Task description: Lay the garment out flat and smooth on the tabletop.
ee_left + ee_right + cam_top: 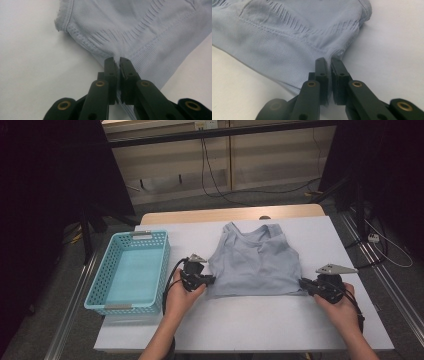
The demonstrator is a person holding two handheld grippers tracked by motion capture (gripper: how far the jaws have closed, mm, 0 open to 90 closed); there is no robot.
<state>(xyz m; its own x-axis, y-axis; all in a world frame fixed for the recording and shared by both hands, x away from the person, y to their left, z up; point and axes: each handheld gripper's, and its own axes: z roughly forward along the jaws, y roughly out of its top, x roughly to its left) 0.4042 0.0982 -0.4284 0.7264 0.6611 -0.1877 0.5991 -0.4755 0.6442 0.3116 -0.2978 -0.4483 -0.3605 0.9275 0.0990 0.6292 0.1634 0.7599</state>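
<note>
Now my left hand-held gripper [117, 60] pinches the pale blue crop top [255, 262] at its lower left corner; my right hand-held gripper [329, 60] pinches the lower right corner. It lies flat on the white tabletop [250, 320].

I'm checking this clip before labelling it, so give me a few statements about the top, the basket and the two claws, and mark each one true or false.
1. The left claw is shut on the hem of the light blue top. True.
2. The right claw stands open above the table, holding nothing. False: its jaws are shut on the top's other lower corner.
3. The top is lying inside the turquoise basket. False: it lies spread on the white table, beside the basket.
4. The basket sits on the left claw's side of the table. True.
5. The top's shoulder straps point toward the person. False: they point to the far edge, and the hem is nearest the person.
</note>
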